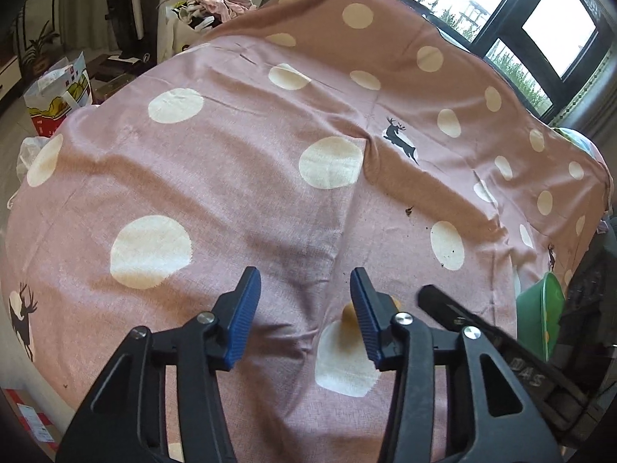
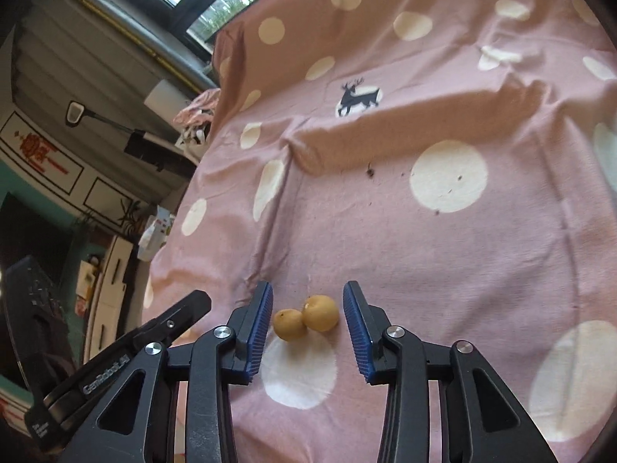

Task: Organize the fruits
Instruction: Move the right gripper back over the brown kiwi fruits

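Note:
Two small yellow-orange fruits lie touching each other on the pink spotted cloth (image 2: 424, 270): the left fruit (image 2: 289, 324) and the right fruit (image 2: 321, 312). My right gripper (image 2: 306, 320) is open, with the two fruits between its blue pads, not touching them. My left gripper (image 1: 304, 312) is open and empty above the cloth (image 1: 231, 177). A fruit (image 1: 349, 312) peeks out just beside its right pad, mostly hidden. The other gripper's black body (image 1: 482, 332) lies close on the right. A green bowl (image 1: 540, 308) shows at the right edge.
The cloth has wrinkles and a raised fold (image 2: 385, 131) across the middle, with dark crumbs (image 2: 371, 171) on it. The left gripper's black body (image 2: 115, 366) is at lower left. Bags (image 1: 58, 92) and clutter stand on the floor beyond the table edge.

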